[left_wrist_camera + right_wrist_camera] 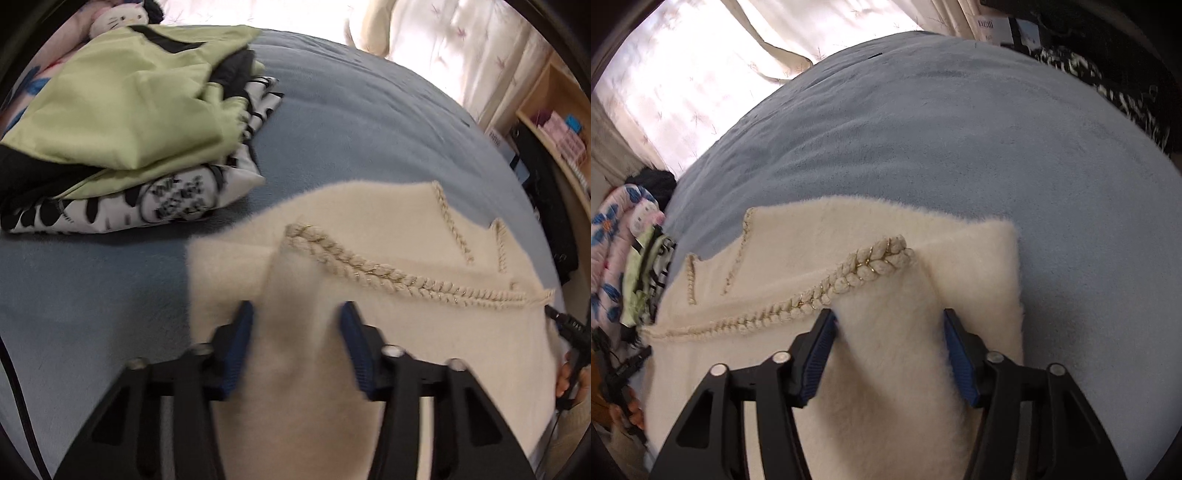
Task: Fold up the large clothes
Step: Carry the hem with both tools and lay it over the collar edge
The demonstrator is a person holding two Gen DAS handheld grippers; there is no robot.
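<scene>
Left claw [295,317] and right claw [888,325] each clench a cream fuzzy cardigan [388,243] fold, on blue bedspread [351,129].

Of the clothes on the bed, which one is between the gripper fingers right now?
The fluffy cream garment with braided trim, bunched between the fingers of the left gripper and right gripper. The green jacket and black-and-white garment sit stacked apart, untouched.
</scene>
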